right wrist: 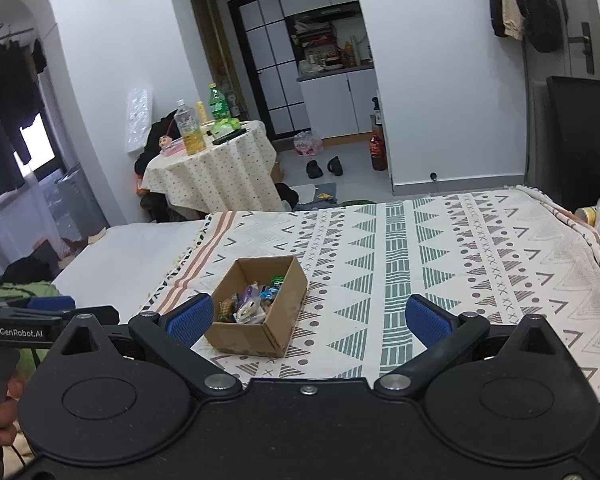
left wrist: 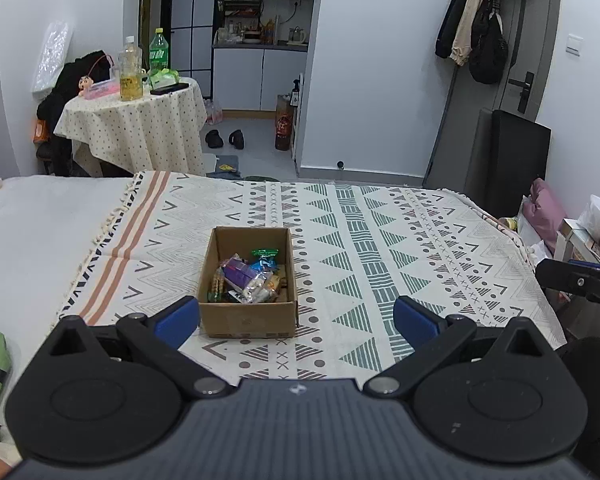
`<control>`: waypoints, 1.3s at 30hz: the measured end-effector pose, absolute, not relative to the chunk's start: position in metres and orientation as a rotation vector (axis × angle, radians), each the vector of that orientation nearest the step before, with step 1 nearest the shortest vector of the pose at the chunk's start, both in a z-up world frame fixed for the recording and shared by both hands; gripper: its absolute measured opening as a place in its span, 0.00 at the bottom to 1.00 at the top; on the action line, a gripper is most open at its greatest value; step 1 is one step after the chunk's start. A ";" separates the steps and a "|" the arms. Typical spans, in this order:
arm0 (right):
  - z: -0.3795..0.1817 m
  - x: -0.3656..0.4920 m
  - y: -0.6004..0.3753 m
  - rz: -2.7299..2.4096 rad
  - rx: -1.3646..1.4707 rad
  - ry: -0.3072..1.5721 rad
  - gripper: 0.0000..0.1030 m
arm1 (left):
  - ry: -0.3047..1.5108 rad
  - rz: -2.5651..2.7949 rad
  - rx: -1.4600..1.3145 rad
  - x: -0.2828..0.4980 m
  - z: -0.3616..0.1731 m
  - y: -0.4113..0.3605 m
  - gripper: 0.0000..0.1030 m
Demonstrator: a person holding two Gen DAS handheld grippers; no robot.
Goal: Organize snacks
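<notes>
Both the left hand-held gripper (left wrist: pixel 296 320) and right hand-held gripper (right wrist: pixel 308 320) gape empty before the cardboard box (left wrist: pixel 249 322) of snacks (left wrist: pixel 248 276) on the bed (left wrist: pixel 380 240).

An open brown cardboard box (left wrist: pixel 249 317) sits upright on the near-left part of the patterned cloth, with mixed wrapped snacks (left wrist: pixel 249 280) piled inside.
</notes>
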State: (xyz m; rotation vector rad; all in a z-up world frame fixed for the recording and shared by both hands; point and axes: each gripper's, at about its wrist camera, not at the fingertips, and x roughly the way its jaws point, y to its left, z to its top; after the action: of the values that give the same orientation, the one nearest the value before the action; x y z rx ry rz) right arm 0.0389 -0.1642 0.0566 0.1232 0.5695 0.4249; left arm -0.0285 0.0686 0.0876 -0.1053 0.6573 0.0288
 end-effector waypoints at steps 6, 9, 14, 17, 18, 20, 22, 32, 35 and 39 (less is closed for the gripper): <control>0.060 0.038 -0.157 0.450 0.109 0.578 1.00 | 0.644 0.023 -0.116 -0.028 0.091 0.073 1.00; 0.059 0.035 -0.156 0.450 0.106 0.582 1.00 | 0.641 0.024 -0.114 -0.029 0.091 0.073 1.00; 0.057 0.036 -0.155 0.445 0.107 0.592 1.00 | 0.648 0.022 -0.110 -0.031 0.091 0.075 1.00; 0.057 0.037 -0.156 0.439 0.110 0.595 1.00 | 0.648 0.021 -0.111 -0.031 0.091 0.074 1.00; 0.057 0.037 -0.156 0.438 0.110 0.595 1.00 | 0.648 0.021 -0.113 -0.031 0.091 0.075 1.00; 0.058 0.037 -0.156 0.438 0.109 0.594 1.00 | 0.649 0.021 -0.113 -0.030 0.091 0.074 1.00; 0.058 0.037 -0.157 0.438 0.108 0.594 1.00 | 0.648 0.021 -0.113 -0.030 0.091 0.074 1.00; 0.058 0.037 -0.159 0.435 0.106 0.596 1.00 | 0.649 0.012 -0.103 -0.030 0.089 0.072 1.00; 0.058 0.037 -0.159 0.434 0.106 0.598 1.00 | 0.652 0.010 -0.101 -0.030 0.089 0.072 1.00; 0.058 0.037 -0.158 0.434 0.107 0.597 1.00 | 0.654 0.007 -0.096 -0.031 0.090 0.070 1.00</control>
State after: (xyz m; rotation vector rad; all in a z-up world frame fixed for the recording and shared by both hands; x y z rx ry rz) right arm 0.0373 -0.1584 0.0582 0.1069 0.5974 0.4344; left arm -0.0307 0.0701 0.0898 -0.0965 0.6541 0.0069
